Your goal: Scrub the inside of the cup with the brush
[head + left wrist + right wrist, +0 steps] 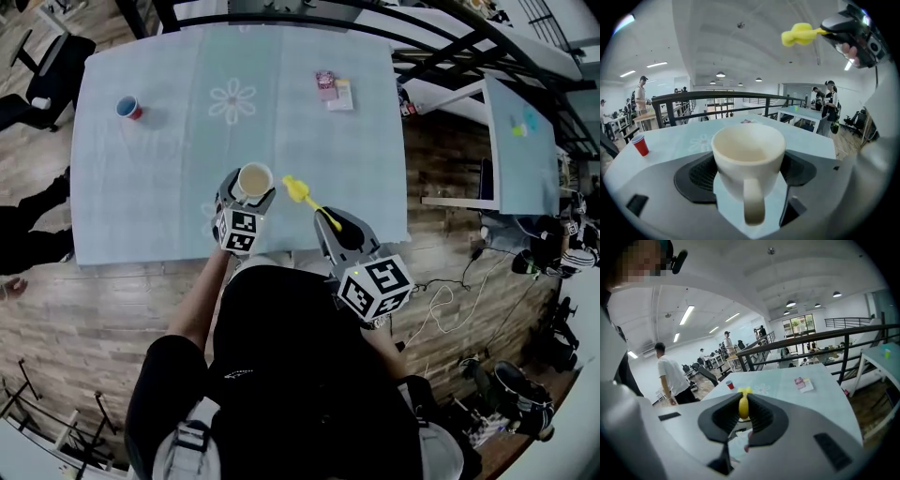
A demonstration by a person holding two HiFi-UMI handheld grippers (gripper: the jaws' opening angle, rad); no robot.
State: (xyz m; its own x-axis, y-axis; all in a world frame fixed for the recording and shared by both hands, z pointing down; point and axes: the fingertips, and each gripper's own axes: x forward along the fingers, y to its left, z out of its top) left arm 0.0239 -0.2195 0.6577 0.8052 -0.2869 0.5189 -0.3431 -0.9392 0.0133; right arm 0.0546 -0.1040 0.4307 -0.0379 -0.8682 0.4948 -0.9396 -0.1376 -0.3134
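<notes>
Head view: a red cup (128,108) and 2 packets (333,91) lay far across the desk (169,206), well apart from the work.
Left gripper view: the left claw (750,176) clamped the upright cup (749,150) by its sides.
Right gripper view: the right claw (743,417) pinched the brush (743,405) handle, with the brush head outside the cup.

The cup (254,178) is by the near edge of the table (159,211). The brush (302,194) is just right of it. A small cup (128,109) sits far back left, and packets (334,91) lie far back right.
</notes>
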